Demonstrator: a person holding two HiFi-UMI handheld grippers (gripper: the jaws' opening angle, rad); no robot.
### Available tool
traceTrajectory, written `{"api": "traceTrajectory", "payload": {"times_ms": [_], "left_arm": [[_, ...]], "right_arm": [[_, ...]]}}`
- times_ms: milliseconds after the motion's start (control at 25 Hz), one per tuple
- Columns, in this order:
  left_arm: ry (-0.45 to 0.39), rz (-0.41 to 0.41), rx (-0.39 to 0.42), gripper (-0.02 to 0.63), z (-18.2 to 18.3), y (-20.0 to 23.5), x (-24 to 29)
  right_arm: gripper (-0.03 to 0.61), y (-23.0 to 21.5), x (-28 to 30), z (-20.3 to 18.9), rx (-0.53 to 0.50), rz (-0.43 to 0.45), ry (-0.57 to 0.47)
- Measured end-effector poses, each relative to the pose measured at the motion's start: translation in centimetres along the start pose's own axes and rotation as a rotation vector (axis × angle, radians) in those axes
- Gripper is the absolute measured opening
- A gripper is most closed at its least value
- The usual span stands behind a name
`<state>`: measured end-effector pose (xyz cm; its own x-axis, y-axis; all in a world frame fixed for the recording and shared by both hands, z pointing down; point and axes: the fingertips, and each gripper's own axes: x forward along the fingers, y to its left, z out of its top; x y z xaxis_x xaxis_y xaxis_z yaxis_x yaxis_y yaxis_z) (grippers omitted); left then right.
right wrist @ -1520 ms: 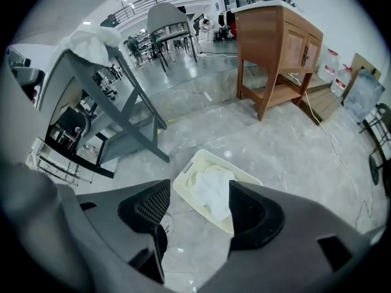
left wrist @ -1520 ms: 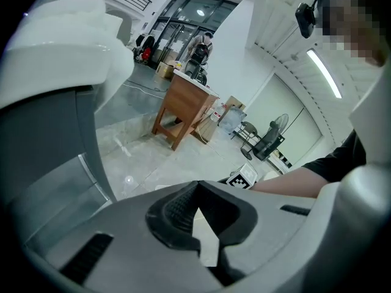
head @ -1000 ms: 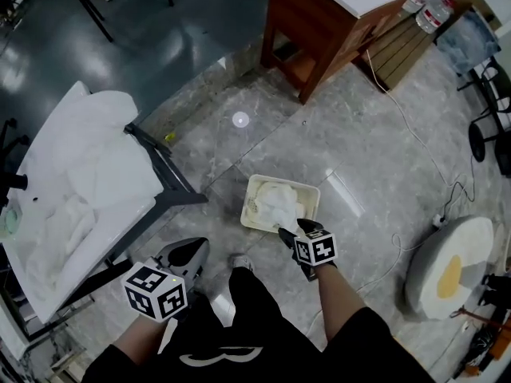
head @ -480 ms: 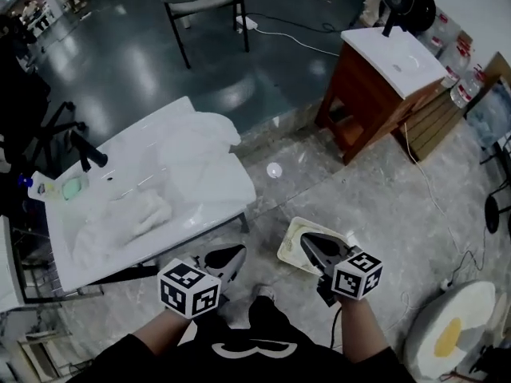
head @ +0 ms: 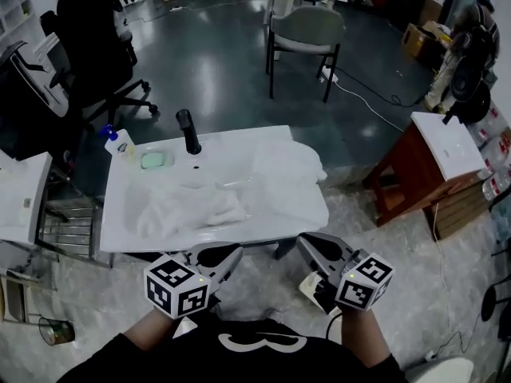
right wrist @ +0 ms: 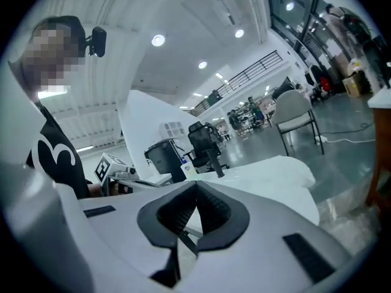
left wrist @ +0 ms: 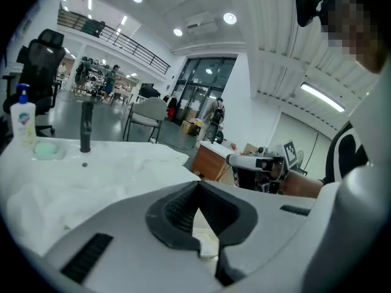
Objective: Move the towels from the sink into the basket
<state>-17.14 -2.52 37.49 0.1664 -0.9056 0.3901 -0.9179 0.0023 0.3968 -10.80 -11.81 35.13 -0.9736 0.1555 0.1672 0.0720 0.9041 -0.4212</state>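
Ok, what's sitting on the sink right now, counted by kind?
Towels: 2, a crumpled towel and a draped towel
Black faucet: 1
Pump bottle: 1
Green soap: 1
Total: 5

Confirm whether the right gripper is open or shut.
Shut and empty: in its own view the right gripper shows jaws meeting at the tips, nothing between them.
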Motion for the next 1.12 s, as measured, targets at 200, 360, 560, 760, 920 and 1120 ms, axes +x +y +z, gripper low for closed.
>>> {"api": "traceTrajectory", "payload": {"times_ms": [200, 360, 560, 760, 920, 1120], "left_arm": [[-0.092, 0.074, 0.006, 0.006, 1.9, 3.7, -6.4], [-0.128, 0.132, -0.016, 0.008, 1.7, 6.9, -10.4], [-0.173, 0.192, -0.051, 0.007, 1.4, 10.7, -14.7], [-0.188, 0.222, -0.077, 0.006, 0.8, 13.9, -17.7], [-0.183, 0.232, -0.094, 0.007, 0.3, 16.4, -19.6], [-0.162, 0.231, -0.092, 0.006, -0.3, 19.0, -21.3]], "right_arm": [[0.005, 5.5, 5.8, 0.7, -0.142, 0.079, 0.063], [0.060, 8.1, 9.4, 0.5, -0.190, 0.121, 0.087], [0.157, 10.2, 14.0, -1.2, -0.268, 0.155, 0.170], [0.247, 12.0, 18.8, -4.0, -0.318, 0.191, 0.274], [0.280, 12.6, 22.4, -6.3, -0.365, 0.199, 0.346], [0.293, 12.0, 26.4, -9.7, -0.448, 0.172, 0.456]]}}
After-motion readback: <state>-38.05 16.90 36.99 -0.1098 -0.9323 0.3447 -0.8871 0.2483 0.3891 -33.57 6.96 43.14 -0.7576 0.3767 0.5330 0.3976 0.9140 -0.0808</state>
